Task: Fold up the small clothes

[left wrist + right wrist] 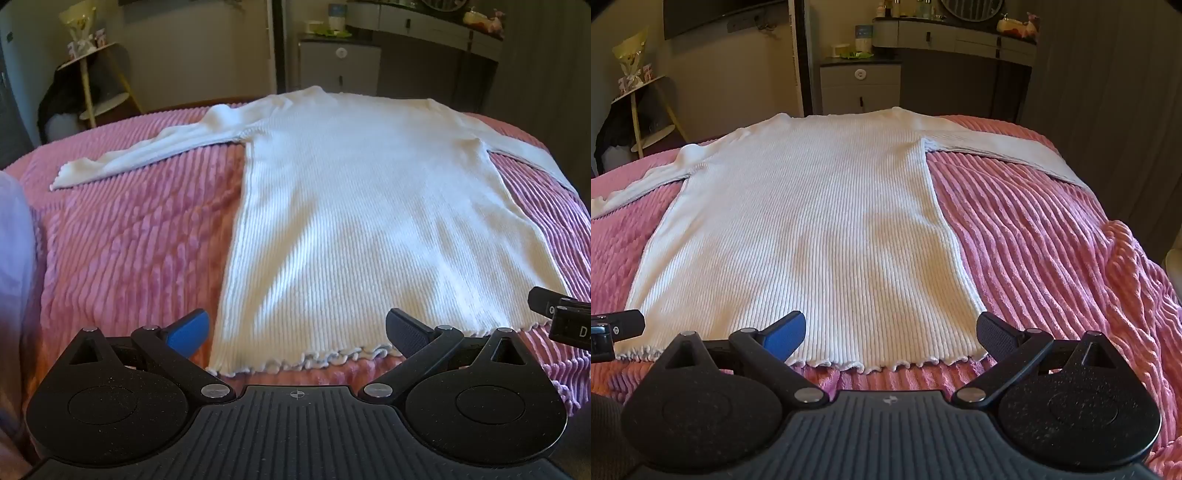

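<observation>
Left wrist view: white ribbed-knit long-sleeve top (354, 206) flat on pink corduroy-ribbed bedspread (122, 236), sleeves out at 10 and 2 o'clock, apparently unfolded. Left gripper (297, 330) and right gripper (891, 334) both spread wide, empty, at hem. All folds remain.

White ribbed sweater (354, 206), pink corduroy-striped bedspread (133, 236)

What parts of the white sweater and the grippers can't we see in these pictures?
- White sweater: the end of its right sleeve runs off the pink blanket edge in both views.
- Left gripper: in the right wrist view the frame edge cuts it off.
- Right gripper: only a tip shows in the left wrist view.
</observation>
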Demonstrator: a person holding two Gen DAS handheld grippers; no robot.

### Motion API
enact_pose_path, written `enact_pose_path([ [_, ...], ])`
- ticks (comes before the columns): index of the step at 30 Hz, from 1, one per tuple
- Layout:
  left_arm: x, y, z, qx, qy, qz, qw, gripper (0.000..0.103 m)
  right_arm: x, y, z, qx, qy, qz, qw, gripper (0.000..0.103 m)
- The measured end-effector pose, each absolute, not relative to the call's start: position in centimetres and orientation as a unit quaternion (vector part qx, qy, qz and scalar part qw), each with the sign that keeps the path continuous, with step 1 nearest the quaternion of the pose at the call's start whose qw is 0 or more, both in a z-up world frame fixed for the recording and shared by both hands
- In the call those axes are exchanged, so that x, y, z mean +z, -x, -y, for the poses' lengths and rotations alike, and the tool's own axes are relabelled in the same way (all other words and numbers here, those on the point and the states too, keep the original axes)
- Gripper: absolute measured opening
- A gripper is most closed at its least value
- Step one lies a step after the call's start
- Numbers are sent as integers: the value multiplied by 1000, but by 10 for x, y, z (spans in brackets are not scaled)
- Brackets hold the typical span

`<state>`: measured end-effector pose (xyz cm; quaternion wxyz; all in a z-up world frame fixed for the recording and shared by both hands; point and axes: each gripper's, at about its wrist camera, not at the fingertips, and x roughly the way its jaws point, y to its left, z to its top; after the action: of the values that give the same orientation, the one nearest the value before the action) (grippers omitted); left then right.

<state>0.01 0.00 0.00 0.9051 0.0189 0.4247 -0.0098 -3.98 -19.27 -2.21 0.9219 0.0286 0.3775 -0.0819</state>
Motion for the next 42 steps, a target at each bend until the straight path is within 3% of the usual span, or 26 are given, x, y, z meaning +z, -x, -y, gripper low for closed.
enact_pose_path([
  [42, -2, 0, 0, -11, -14, -431, 902, 103, -23, 39, 195, -78, -35, -380, 921, 99],
])
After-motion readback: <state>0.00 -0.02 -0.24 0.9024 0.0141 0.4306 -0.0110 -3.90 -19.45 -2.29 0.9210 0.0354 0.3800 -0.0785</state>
